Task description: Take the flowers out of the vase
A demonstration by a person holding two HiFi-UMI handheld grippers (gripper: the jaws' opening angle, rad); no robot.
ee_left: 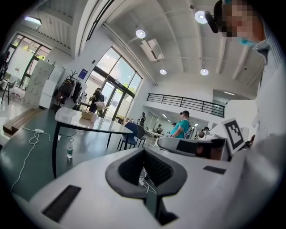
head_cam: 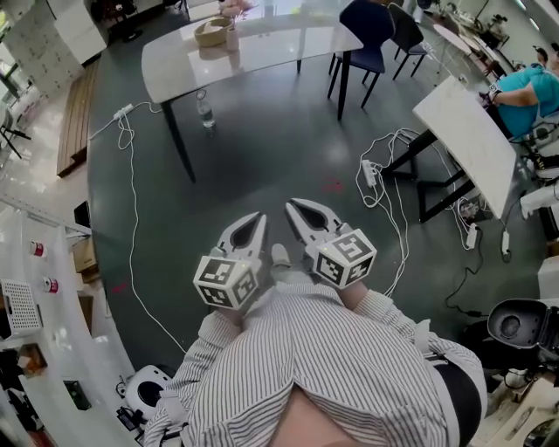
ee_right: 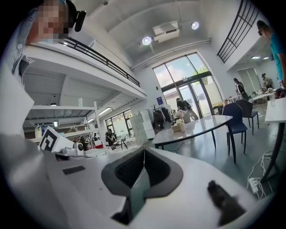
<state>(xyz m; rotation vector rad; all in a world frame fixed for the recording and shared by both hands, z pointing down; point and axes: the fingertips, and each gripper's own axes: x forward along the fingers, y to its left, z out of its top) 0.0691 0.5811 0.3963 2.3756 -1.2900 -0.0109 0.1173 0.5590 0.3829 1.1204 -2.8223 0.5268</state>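
Note:
A vase (head_cam: 232, 35) of pale pink flowers (head_cam: 236, 7) stands on a white table (head_cam: 288, 39) far ahead, beside a tan box (head_cam: 212, 33). I hold both grippers close to my striped shirt, far from that table and pointing toward it. My left gripper (head_cam: 256, 218) and right gripper (head_cam: 293, 207) sit side by side above the dark floor, each shut with nothing between its tips. In the right gripper view the flowers (ee_right: 181, 114) and the box (ee_right: 178, 127) show small beyond the shut right gripper (ee_right: 144, 150). The left gripper view shows the table (ee_left: 96, 126) and box (ee_left: 88, 115) past the shut left gripper (ee_left: 144, 150).
A water bottle (head_cam: 204, 112) stands on the floor under the table. Cables and power strips (head_cam: 370, 172) trail across the floor. Dark blue chairs (head_cam: 367, 35) stand at the table's right end, and a second white table (head_cam: 467, 140) lies at the right. White shelving (head_cam: 35, 288) lines the left.

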